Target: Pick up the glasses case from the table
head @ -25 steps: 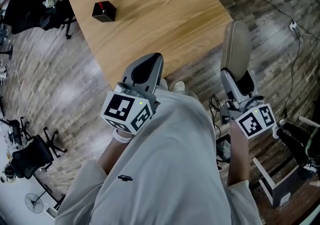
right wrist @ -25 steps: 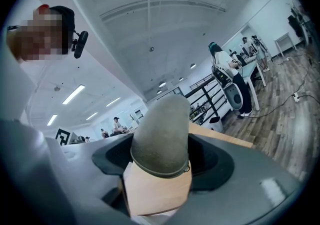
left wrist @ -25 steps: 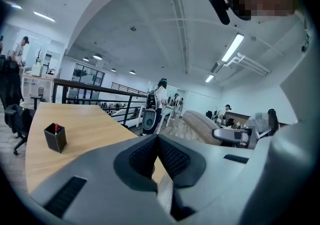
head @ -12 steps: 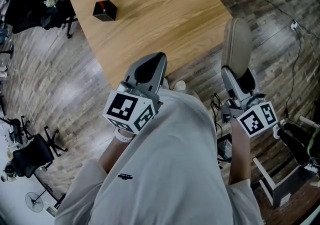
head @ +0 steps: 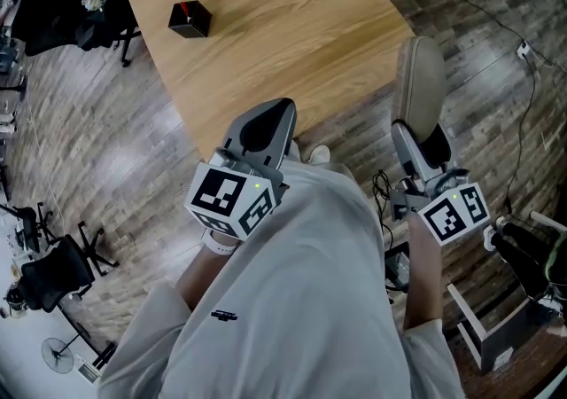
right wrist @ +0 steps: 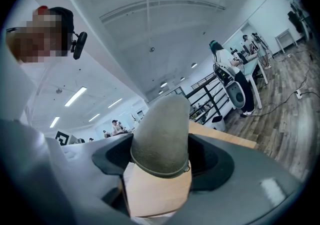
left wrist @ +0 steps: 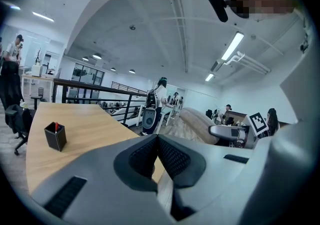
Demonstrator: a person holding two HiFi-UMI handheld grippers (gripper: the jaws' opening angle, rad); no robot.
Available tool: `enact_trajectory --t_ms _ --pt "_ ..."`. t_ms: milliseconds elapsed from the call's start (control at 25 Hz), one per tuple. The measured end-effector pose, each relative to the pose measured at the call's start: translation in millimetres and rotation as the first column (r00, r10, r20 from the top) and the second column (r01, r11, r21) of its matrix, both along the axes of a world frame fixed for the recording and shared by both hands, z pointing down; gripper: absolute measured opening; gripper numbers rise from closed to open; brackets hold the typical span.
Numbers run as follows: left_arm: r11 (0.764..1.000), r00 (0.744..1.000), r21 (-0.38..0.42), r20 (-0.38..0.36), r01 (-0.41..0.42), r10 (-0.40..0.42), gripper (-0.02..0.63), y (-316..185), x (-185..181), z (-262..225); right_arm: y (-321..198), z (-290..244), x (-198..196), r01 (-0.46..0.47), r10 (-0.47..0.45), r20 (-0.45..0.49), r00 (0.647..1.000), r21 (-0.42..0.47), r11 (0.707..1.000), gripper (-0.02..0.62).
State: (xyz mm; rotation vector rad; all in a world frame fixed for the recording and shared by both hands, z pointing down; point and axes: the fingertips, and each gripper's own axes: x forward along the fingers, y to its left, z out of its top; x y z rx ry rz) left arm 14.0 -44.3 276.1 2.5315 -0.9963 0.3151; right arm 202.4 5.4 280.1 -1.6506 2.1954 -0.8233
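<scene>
The glasses case (head: 419,85) is off the bench (head: 292,25), pinched by one end in the fingers of our right gripper (head: 423,147), so we want a firm, level hold; our left gripper (head: 264,125) is closed on nothing.

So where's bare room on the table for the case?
Nearly all of the table is bare wood, from the black box near its far left corner to the near edge by the left claw. Only the box's corner is taken.
</scene>
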Motion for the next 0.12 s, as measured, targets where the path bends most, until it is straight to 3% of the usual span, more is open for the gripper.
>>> enact_trajectory --t_ms 120 --pt "1.0 1.0 -0.001 0.001 0.001 -0.001 0.008 -0.6 -2.0 0.1 -1.7 -0.3 -1.7 0.002 -0.002 0.001 1.0 -0.001 1.0 0.351"
